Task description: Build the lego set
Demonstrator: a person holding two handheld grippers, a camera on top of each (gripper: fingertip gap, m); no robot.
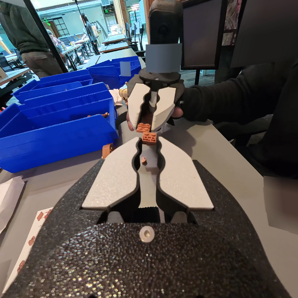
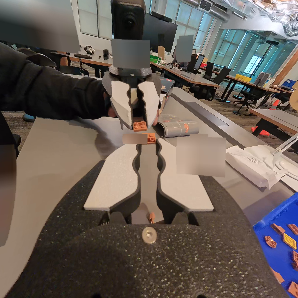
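In the left wrist view my left gripper (image 1: 149,140) is shut on a small orange studded brick (image 1: 149,137) held at its fingertips above the grey table (image 1: 217,153). Facing it, tip to tip, my right gripper (image 1: 144,127) is shut on a second orange brick (image 1: 143,127). The two bricks are almost touching. In the right wrist view my right gripper (image 2: 148,141) holds its orange brick (image 2: 151,138), partly behind a blurred patch. The left gripper (image 2: 139,125) opposite holds its brick (image 2: 140,125). Gloved hands in black sleeves hold both grippers.
Blue bins (image 1: 56,129) stand on the left of the table, one with small parts (image 2: 277,241). A small orange piece (image 1: 144,161) lies on the table under the grippers. A brown part (image 1: 107,150) lies by the bin. A curled booklet (image 2: 177,127) and a white paper bag (image 2: 251,167) lie nearby. Less than 4 cm separates the two grippers' tips.
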